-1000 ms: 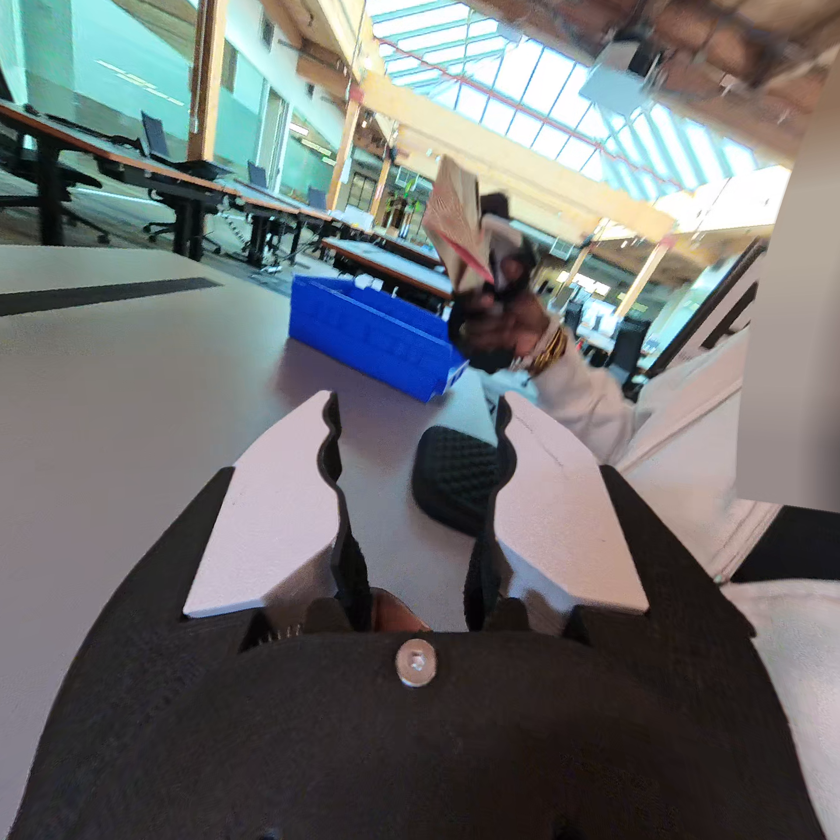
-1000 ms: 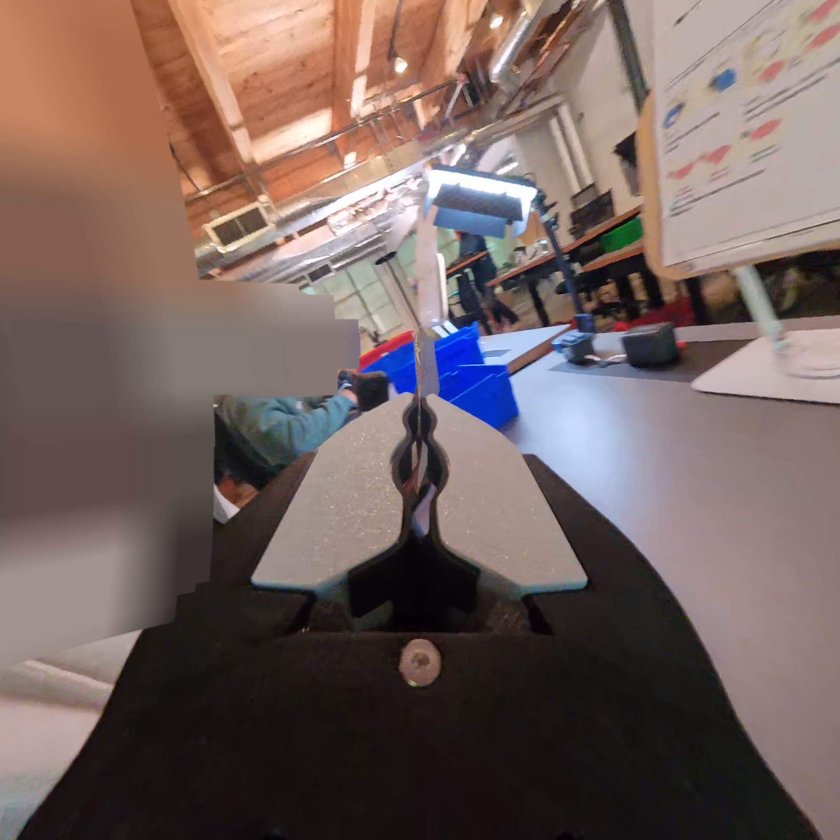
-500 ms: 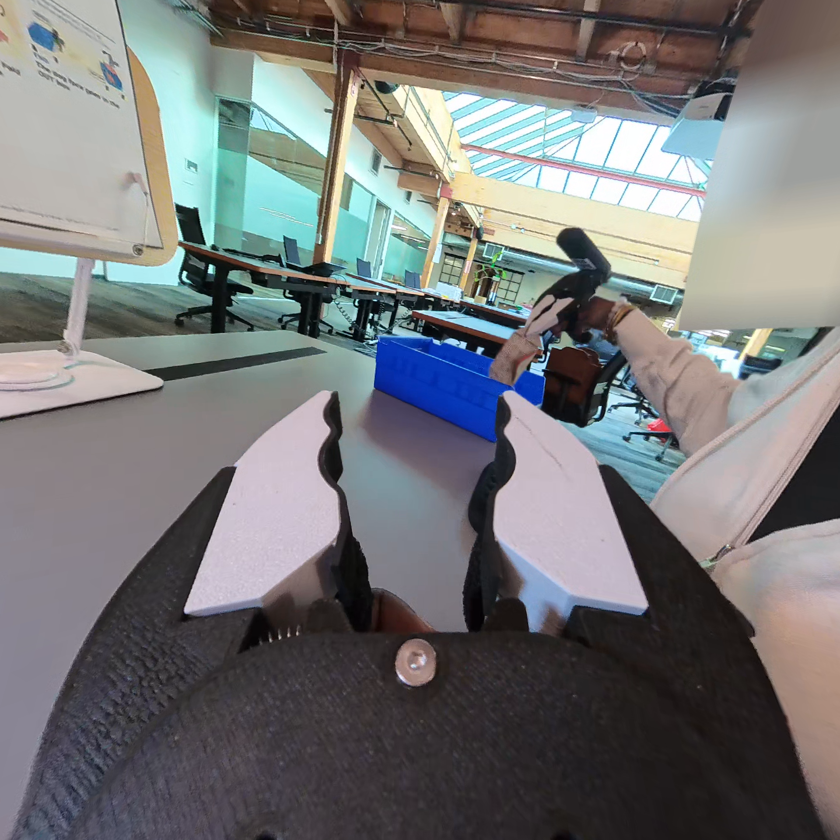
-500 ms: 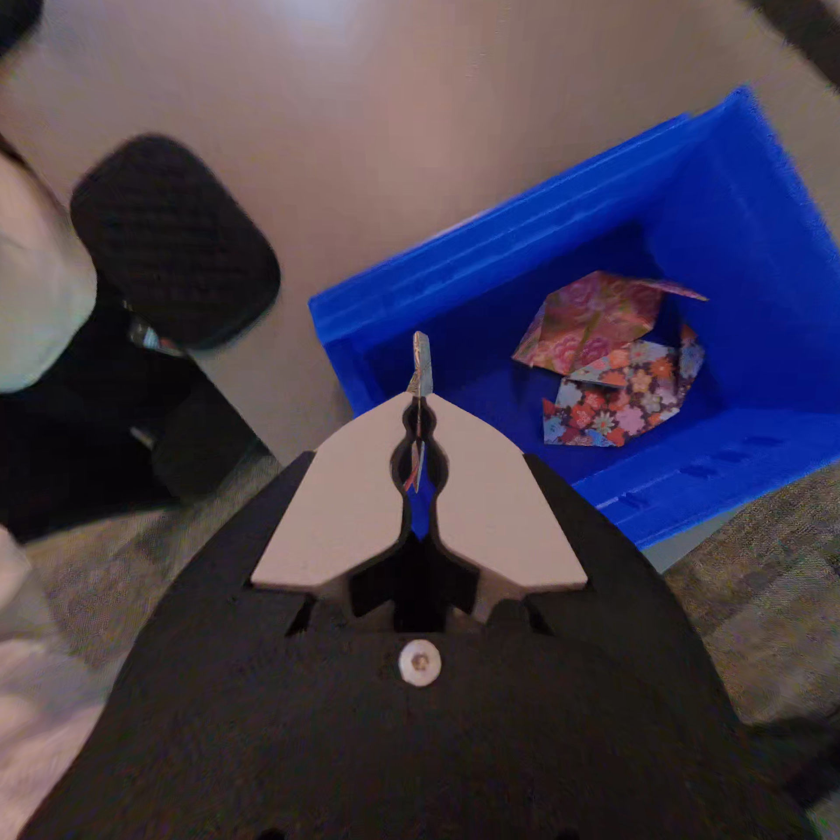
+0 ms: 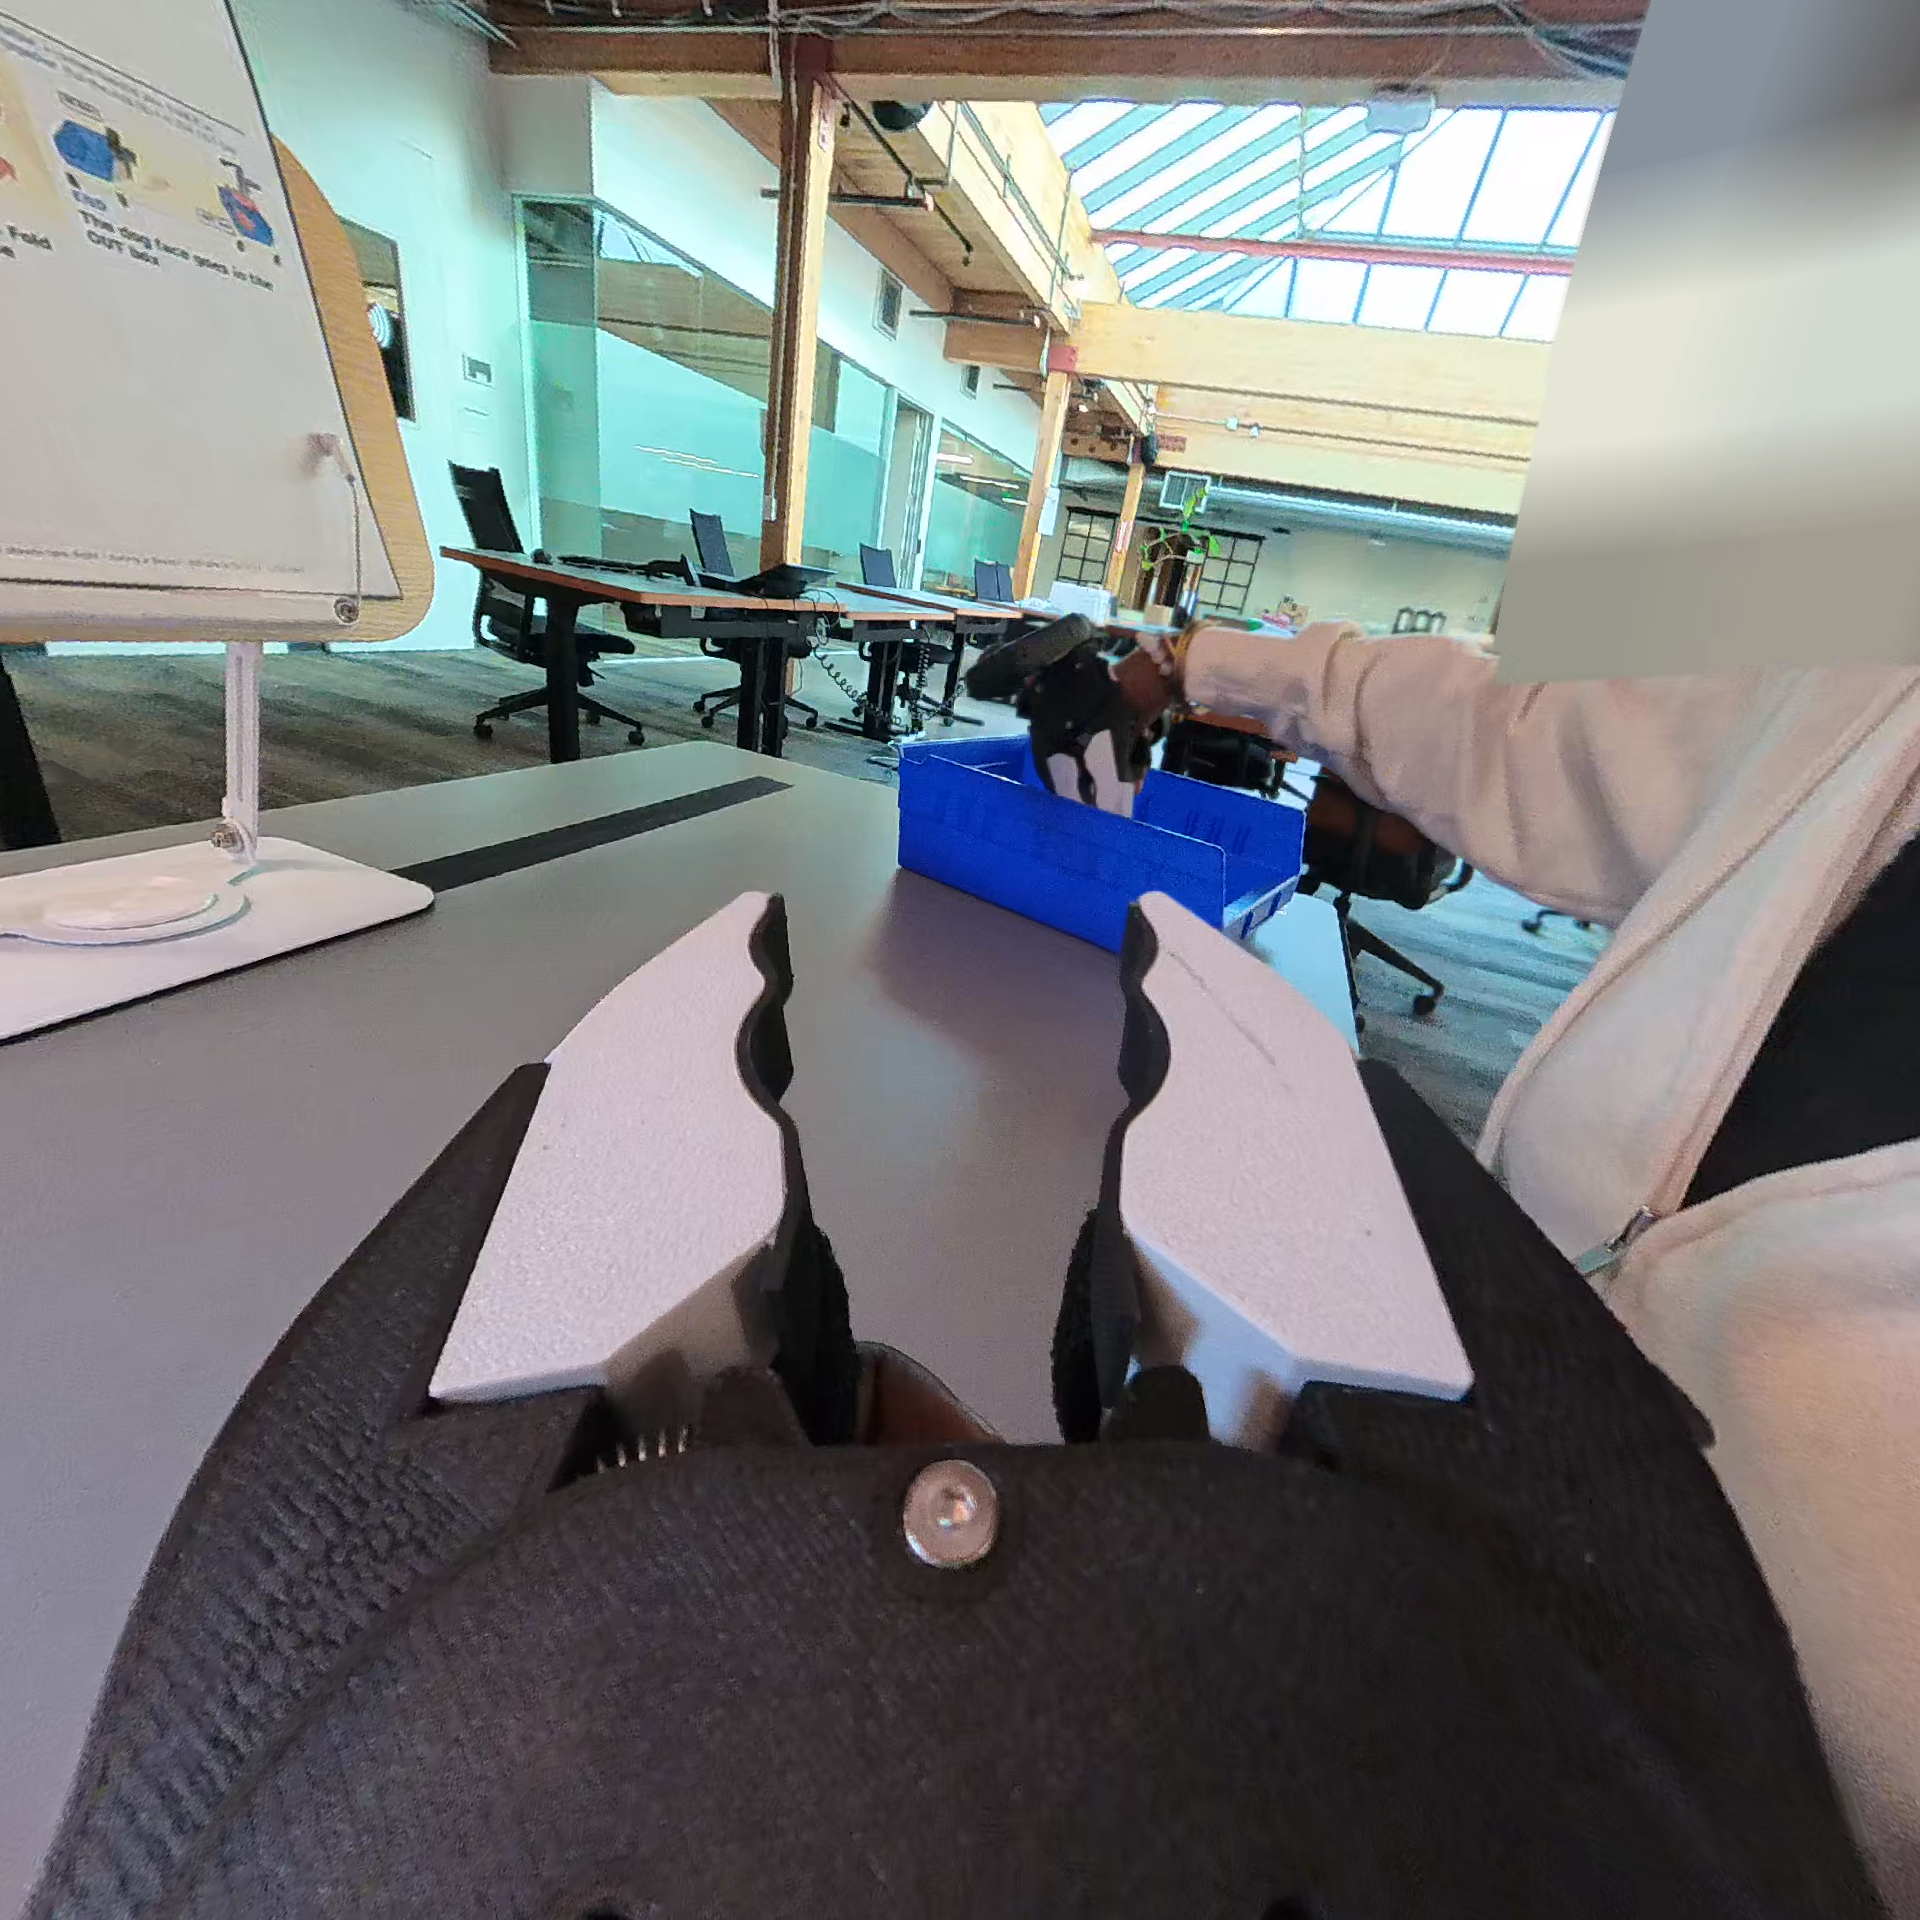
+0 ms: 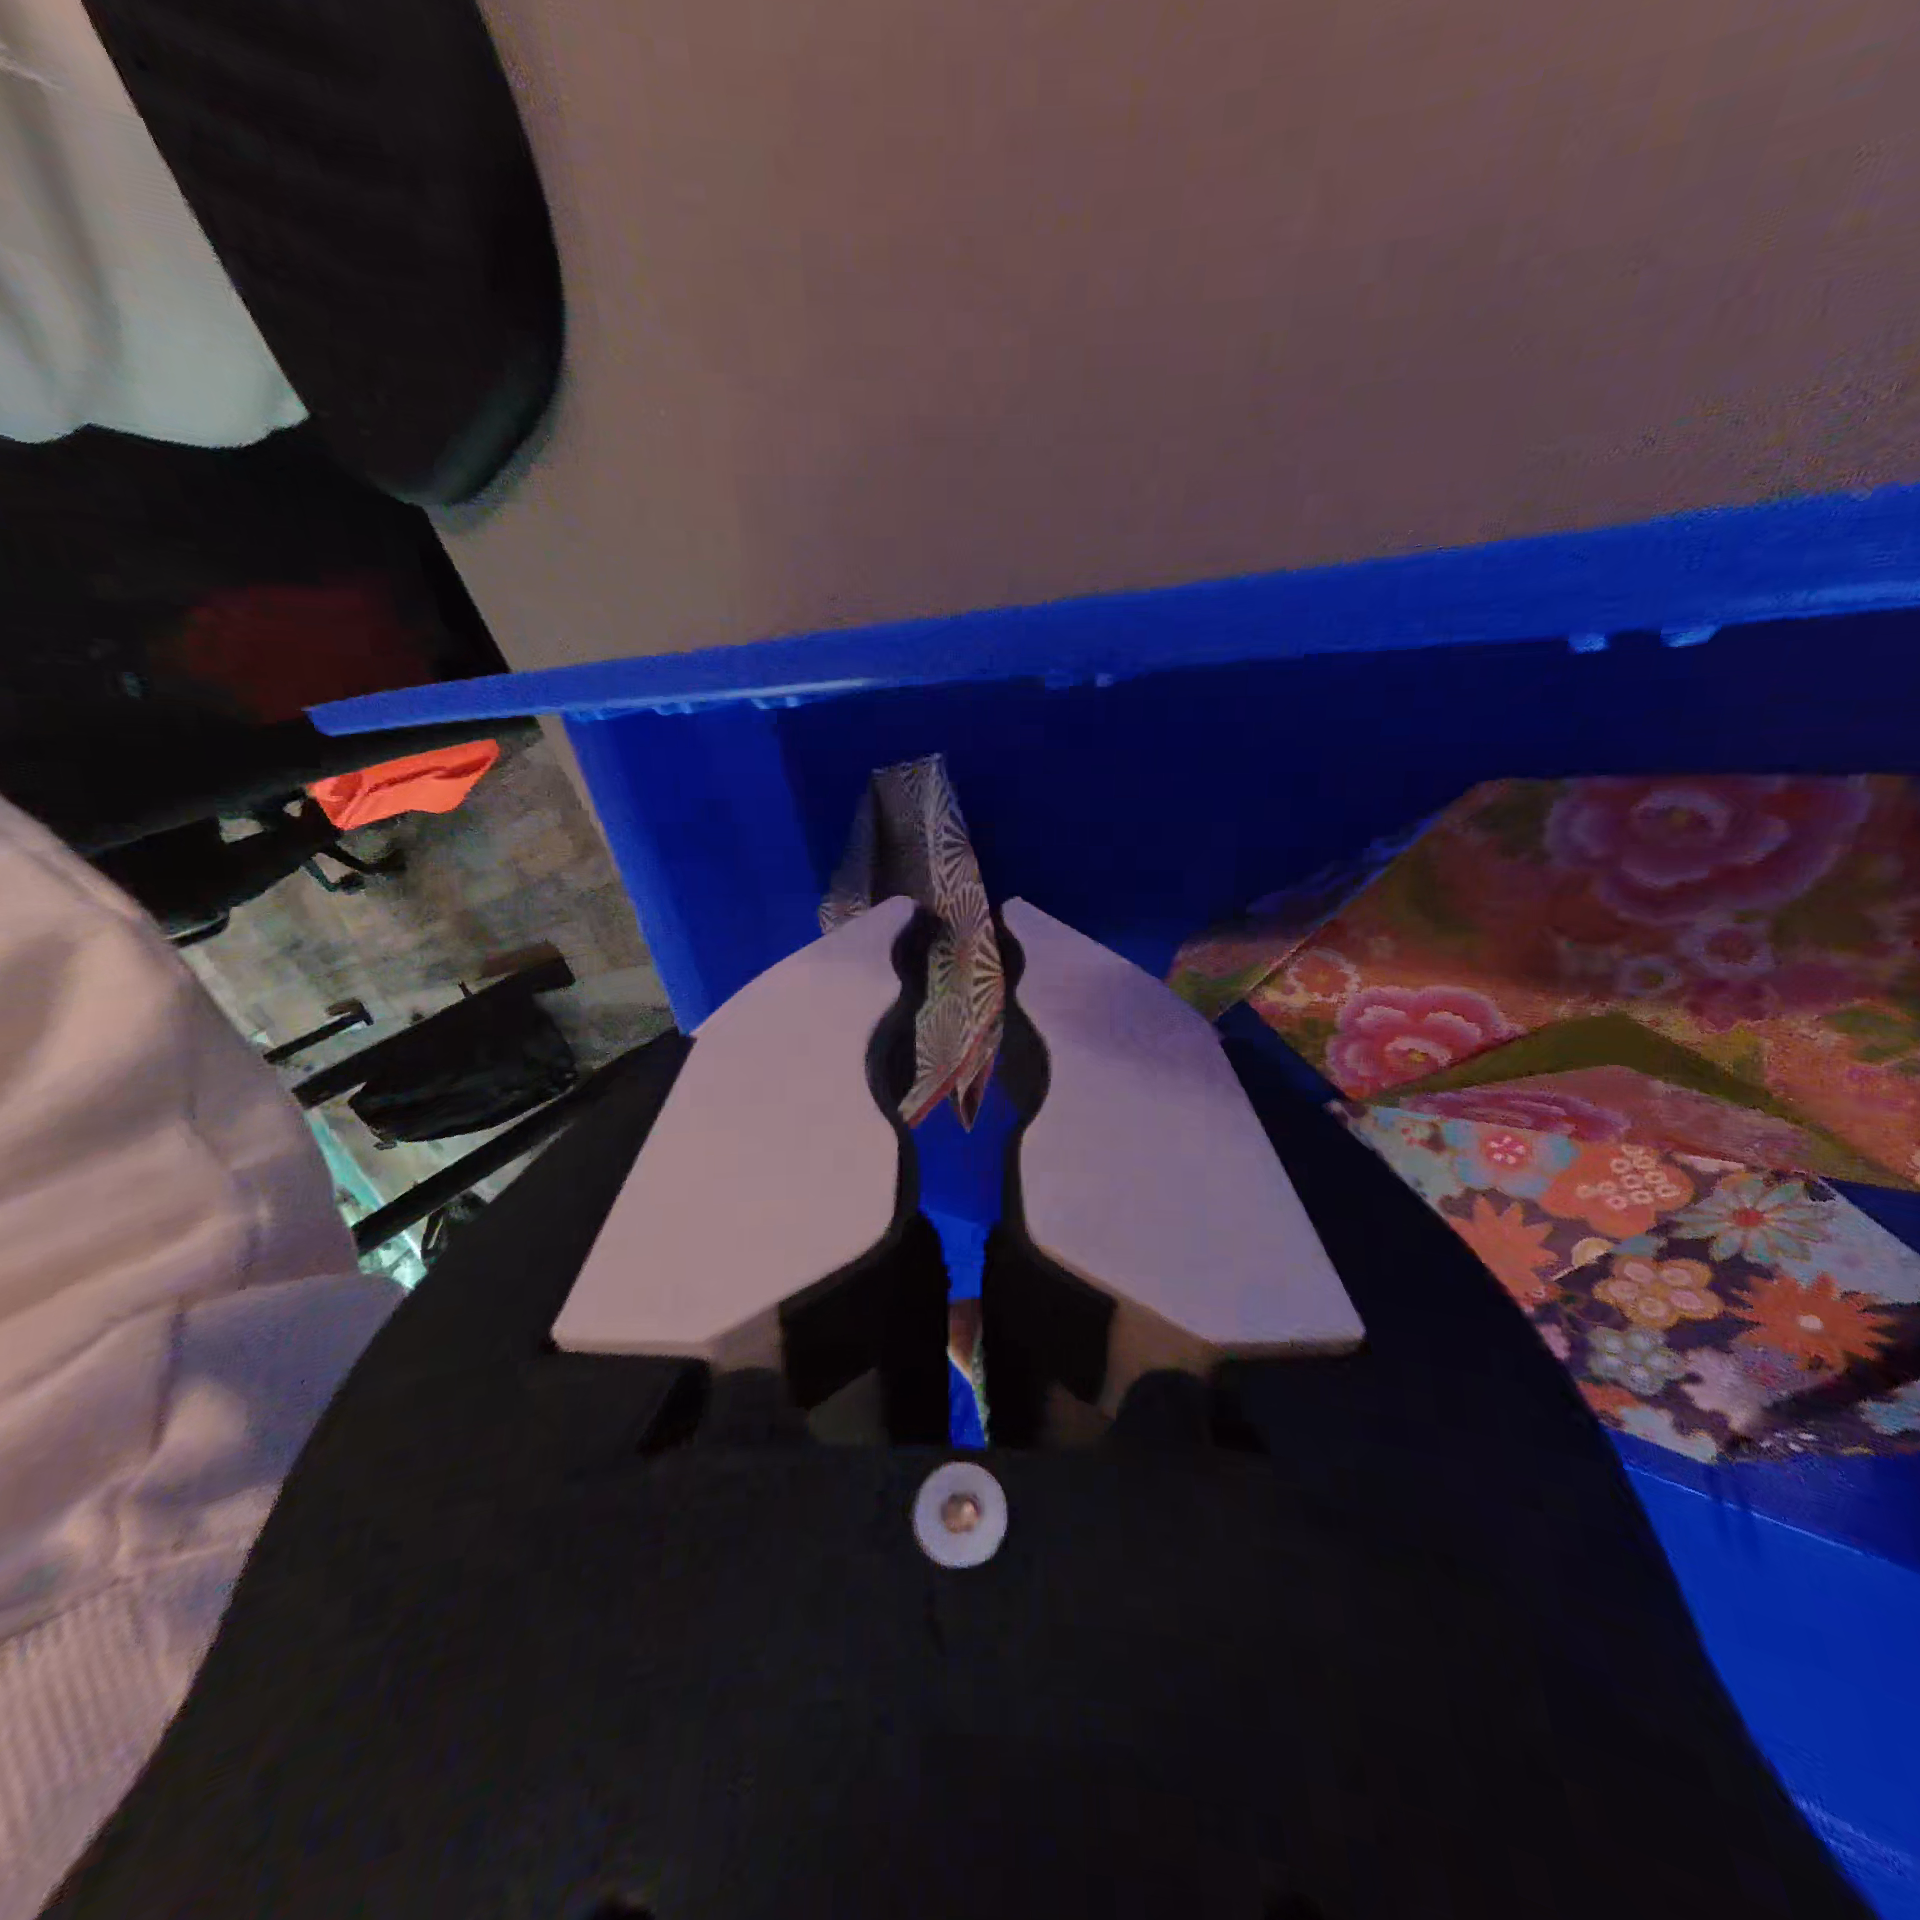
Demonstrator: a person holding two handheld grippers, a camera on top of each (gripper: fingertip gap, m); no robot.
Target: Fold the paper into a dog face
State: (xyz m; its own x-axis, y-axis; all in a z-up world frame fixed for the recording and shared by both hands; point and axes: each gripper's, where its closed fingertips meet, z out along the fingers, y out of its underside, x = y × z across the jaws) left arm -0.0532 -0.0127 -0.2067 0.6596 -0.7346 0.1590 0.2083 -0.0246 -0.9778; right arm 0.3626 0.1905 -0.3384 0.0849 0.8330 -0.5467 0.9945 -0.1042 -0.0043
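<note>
Right fingers (image 6: 958, 914) loosely flank folded paper (image 6: 940, 935), grip unclear, above blue bin (image 6: 1143, 634); left fingers (image 5: 951, 920) wide.

Instruction board (image 5: 156, 312) on white stand, office desks (image 5: 665, 592) (background)

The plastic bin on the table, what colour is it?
Bright blue plastic bin; the left wrist view shows it best.

Left view level along table (image 5: 260, 1143), right view down into blue bin (image 6: 1143, 623)
</note>
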